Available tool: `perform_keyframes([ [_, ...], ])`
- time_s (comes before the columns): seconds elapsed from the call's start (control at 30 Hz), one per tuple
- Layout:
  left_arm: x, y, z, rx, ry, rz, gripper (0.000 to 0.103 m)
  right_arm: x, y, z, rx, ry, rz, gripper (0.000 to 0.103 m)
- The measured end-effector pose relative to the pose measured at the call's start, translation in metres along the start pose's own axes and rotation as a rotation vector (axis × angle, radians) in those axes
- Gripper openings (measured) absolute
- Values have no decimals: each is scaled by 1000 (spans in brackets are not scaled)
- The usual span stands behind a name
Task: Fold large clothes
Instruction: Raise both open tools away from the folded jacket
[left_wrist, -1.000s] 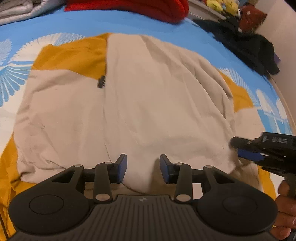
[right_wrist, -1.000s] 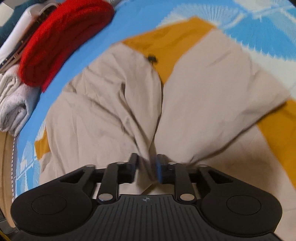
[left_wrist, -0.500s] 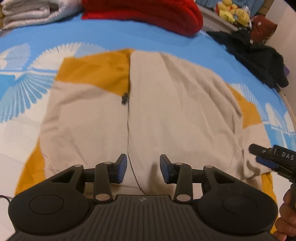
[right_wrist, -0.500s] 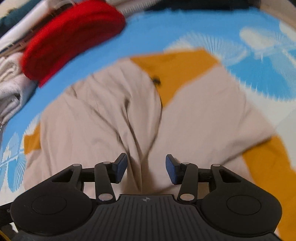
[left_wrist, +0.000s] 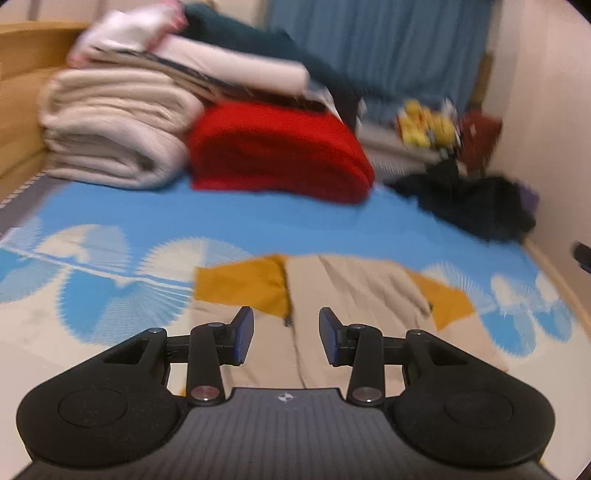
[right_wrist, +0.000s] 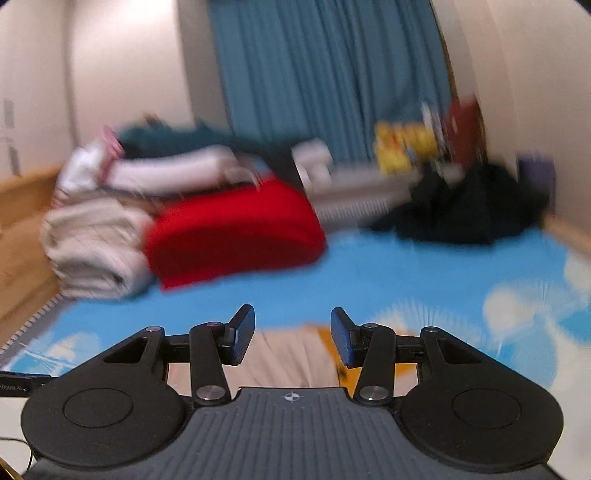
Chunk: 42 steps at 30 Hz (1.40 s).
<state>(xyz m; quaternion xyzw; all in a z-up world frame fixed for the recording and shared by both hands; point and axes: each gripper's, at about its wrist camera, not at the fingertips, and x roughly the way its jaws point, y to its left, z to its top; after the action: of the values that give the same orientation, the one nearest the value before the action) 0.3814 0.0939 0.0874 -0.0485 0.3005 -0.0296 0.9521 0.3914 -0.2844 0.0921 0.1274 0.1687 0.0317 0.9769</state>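
Observation:
A beige and mustard-yellow jacket (left_wrist: 354, 291) lies folded on the blue patterned bed sheet (left_wrist: 258, 225). Its zipper runs down the middle. My left gripper (left_wrist: 286, 334) is open and empty, raised above the jacket's near part. My right gripper (right_wrist: 291, 336) is open and empty, also lifted and tilted up; only a strip of the jacket (right_wrist: 291, 354) shows between its fingers. The right wrist view is blurred.
A red folded blanket (left_wrist: 277, 155) and a stack of white and cream bedding (left_wrist: 114, 136) lie at the head of the bed. A black garment heap (left_wrist: 476, 199) sits at the far right by the wall. Blue curtains (right_wrist: 328, 74) hang behind. A wooden bed frame (left_wrist: 22, 110) is left.
The right gripper let go of the beige fabric and opened. Both grippers rose and tilted up, so the jacket dropped low in both views and the bed's head came into sight.

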Motion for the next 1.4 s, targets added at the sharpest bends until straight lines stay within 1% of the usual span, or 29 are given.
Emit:
perform_keyframes([
  [0.07, -46, 11, -9, -24, -43, -15, 43, -48, 0, 10, -24, -85, 2, 48],
  [0.17, -116, 23, -33, 15, -102, 12, 43, -118, -8, 13, -15, -157, -10, 48],
  [0.27, -178, 29, -62, 55, -163, 24, 43, -191, -16, 7, -20, -212, -51, 48],
  [0.33, -217, 32, -79, 76, -204, 23, 43, -242, -22, 3, -39, -275, -91, 48],
  [0.43, -270, 40, -95, 57, -247, 7, 43, -311, -33, 0, -64, -364, -147, 48],
  [0.57, -341, 38, -91, 29, -310, -20, 43, -395, -44, 11, -79, -476, -187, 48],
  [0.63, -372, 30, -85, 21, -325, -42, 43, -430, -49, 20, -75, -530, -200, 48],
  [0.7, -393, 24, -82, 13, -331, -51, 43, -462, -54, 32, -67, -579, -198, 48],
  [0.73, -400, 20, -83, 9, -341, -67, 44, -472, -57, 36, -60, -592, -197, 49],
  [0.8, -404, 12, -87, 16, -349, -80, 45, -490, -65, 42, -36, -618, -199, 49],
  [0.83, -399, 9, -92, 21, -343, -76, 45, -493, -70, 42, -26, -625, -199, 51],
  [0.9, -374, 4, -109, 8, -308, -68, 45, -489, -82, 37, -15, -613, -201, 53],
  [0.97, -339, 1, -132, 17, -287, -52, 45, -470, -94, 24, 0, -559, -216, 53],
  [1.07, -277, -3, -179, 58, -250, 19, 45, -410, -113, -16, 20, -454, -245, 52],
  [1.13, -242, 2, -205, 52, -204, 53, 43, -375, -119, -43, 16, -387, -274, 52],
  [1.17, -227, 5, -216, 44, -169, 66, 42, -356, -120, -57, 12, -349, -286, 52],
  [1.2, -211, 8, -223, 42, -117, 87, 39, -338, -124, -70, 9, -307, -296, 50],
  [1.27, -189, 17, -227, 35, -46, 127, 39, -301, -130, -90, 0, -201, -296, 38],
  [1.3, -181, 24, -227, 14, -19, 140, 39, -289, -130, -100, -2, -167, -287, 36],
  [1.37, -165, 44, -223, -57, 10, 157, 39, -263, -138, -119, 10, -100, -280, 35],
  [1.4, -158, 53, -223, -78, 27, 160, 39, -248, -144, -127, 23, -49, -285, 35],
])
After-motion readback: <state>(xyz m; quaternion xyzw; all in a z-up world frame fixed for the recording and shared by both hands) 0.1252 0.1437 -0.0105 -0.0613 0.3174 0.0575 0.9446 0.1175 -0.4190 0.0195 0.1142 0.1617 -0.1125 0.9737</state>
